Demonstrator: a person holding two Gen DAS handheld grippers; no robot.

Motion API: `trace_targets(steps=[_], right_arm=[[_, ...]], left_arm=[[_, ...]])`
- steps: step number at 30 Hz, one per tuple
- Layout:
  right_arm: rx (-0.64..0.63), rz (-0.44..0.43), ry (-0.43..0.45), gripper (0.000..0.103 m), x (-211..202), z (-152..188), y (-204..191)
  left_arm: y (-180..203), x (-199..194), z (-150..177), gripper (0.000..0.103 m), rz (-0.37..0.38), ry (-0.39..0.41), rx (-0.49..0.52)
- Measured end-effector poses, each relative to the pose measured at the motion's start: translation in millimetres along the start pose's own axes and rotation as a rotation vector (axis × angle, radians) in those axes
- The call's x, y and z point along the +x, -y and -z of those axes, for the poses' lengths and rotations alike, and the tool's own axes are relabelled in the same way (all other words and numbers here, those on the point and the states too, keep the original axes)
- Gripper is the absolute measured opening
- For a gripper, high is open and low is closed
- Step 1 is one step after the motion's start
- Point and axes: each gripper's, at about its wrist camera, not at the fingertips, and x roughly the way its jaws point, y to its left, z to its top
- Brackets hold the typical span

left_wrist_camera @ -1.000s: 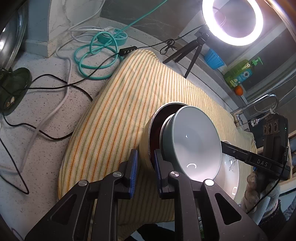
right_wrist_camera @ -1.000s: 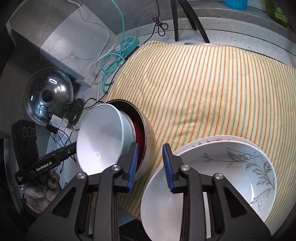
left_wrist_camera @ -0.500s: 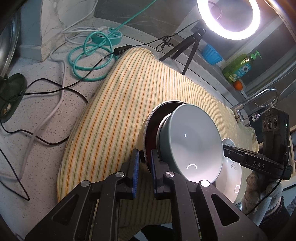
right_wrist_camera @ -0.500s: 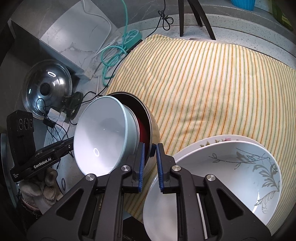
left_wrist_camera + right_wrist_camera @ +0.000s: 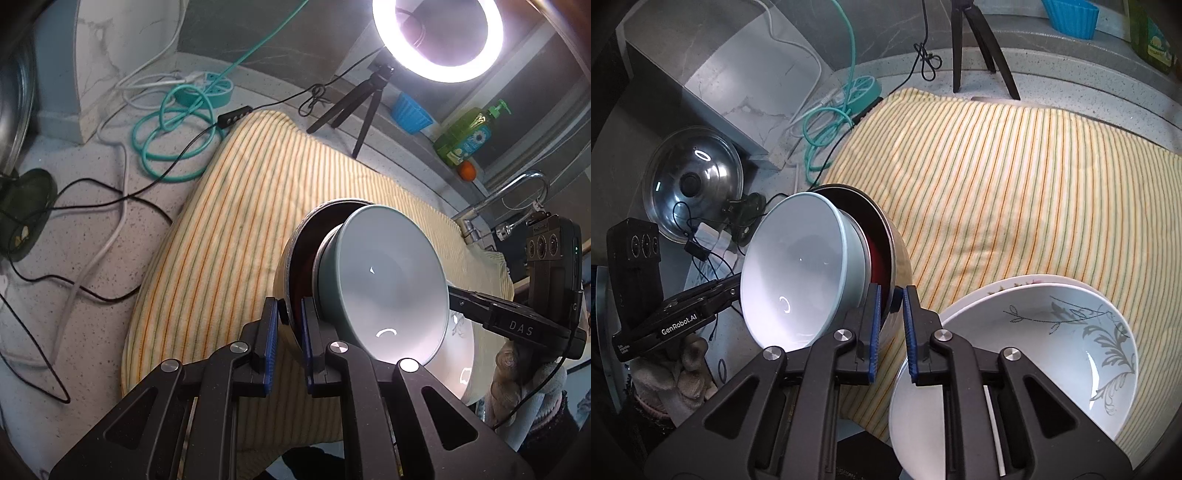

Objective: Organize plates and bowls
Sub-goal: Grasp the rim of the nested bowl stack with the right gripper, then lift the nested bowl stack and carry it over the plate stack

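Both tools gripped opposite rim points of the steel bowl (image 5: 291, 243): left tool (image 5: 286, 345), right tool (image 5: 891, 330). The nested pale bowl (image 5: 798, 273) tilted toward the operator, with the floral plates (image 5: 1071, 332) just right of the right tool.

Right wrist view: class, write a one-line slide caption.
Both grippers clamp the metal bowl's rim, pale bowl nested inside.

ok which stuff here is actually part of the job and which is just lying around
Job: pale blue bowl, metal bowl, leaf-patterned dishes, left claw, right claw.

Lying about: ring light, teal cable, pot lid, soap bottle, striped towel.
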Motion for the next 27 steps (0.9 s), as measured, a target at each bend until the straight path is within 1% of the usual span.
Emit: trace_targets(steps=[6,13,18,27], right_arm=[[0.012,0.001,0.043,0.013,-29.8,3.8,4.4],[0.058,0.007,0.078,0.013,-62.0,16.8,23.8],[0.092,0.019,0.100,0.013,-83.1,30.7,44.8],[0.113,0.043,0.095,0.013,-110.6,55.8,81.2]], left_arm=[[21.7,-12.9,-7.8,0.009,0.027,0.035,0.034],[57.7,-22.0,-11.3,0.009,0.063,0.057,0.095],[85.0,-18.8,-6.9,0.009,0.080,0.050,0.141],[123.0,-0.1,15.0,0.009,0.106,0.023,0.142]])
